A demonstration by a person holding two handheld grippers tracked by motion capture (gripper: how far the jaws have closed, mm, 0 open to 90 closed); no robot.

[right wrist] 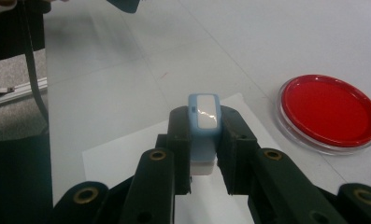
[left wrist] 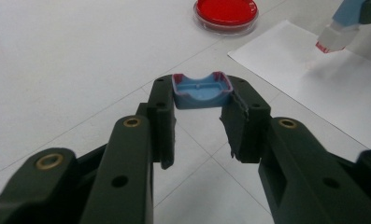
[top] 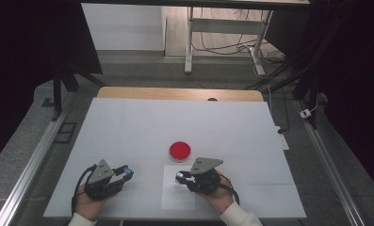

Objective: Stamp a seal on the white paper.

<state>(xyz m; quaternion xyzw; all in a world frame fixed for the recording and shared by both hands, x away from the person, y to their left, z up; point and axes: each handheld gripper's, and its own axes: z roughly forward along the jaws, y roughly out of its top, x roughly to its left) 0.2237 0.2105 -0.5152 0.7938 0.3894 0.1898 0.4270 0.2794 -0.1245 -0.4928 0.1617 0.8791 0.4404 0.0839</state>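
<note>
My left gripper (top: pixel 126 172) (left wrist: pixel 202 95) is shut on a small blue cap (left wrist: pixel 202 90) with reddish edges, its hollow side facing the camera, held just above the table at the front left. My right gripper (top: pixel 181 177) (right wrist: pixel 205 120) is shut on a light-blue stamp (right wrist: pixel 203 114) with a white label and a white lower end. In the left gripper view the stamp (left wrist: pixel 338 28) shows a red tip that hangs just over a white paper sheet (top: pixel 177 193) (left wrist: pixel 323 88) (right wrist: pixel 122 158). A red round dish (top: pixel 180 150) (left wrist: pixel 226 11) (right wrist: pixel 330 112) lies just beyond the sheet.
The white table top (top: pixel 128 127) has a wooden strip along its far edge. Metal rails run down both sides of the table. A desk frame with cables stands on the floor behind.
</note>
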